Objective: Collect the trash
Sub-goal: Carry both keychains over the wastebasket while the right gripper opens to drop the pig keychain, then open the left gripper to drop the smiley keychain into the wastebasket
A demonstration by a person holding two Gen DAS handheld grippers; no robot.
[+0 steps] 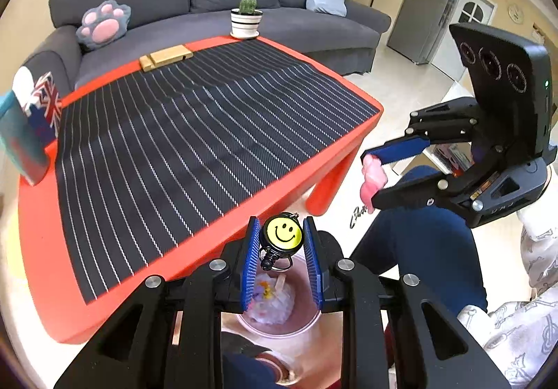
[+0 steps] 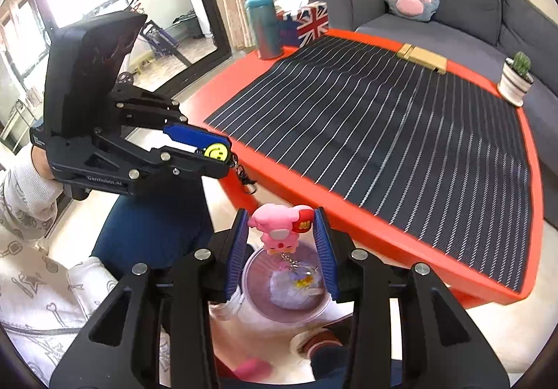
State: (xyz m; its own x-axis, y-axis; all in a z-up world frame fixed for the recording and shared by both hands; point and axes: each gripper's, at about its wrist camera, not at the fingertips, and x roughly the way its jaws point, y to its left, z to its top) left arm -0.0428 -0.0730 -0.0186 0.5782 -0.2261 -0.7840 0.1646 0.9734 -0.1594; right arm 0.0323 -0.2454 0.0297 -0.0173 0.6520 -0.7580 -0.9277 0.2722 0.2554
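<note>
Both jaws grip — left gripper (image 1: 281, 238) smiley keychain (image 1: 282, 232), right gripper (image 2: 283, 228) pink figure (image 2: 279, 232).

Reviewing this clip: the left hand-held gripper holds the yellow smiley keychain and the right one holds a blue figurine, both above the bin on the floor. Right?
Not quite. The figurine in the right hand-held gripper is pink, not blue, as the right wrist view shows. The rest stands: the left hand-held gripper holds the yellow smiley keychain, both above the bin.

Mat (image 1: 195, 131) centre bare, free to cross. Obstacles sit at table (image 1: 45, 249) edges: cactus pot (image 1: 246, 21), wood block (image 1: 165, 57), tissue box (image 2: 308, 22), bottle (image 2: 265, 28). Bin (image 2: 289, 312) mouth on floor by near edge unblocked from above; knee (image 2: 157, 228) crowds its side.
</note>
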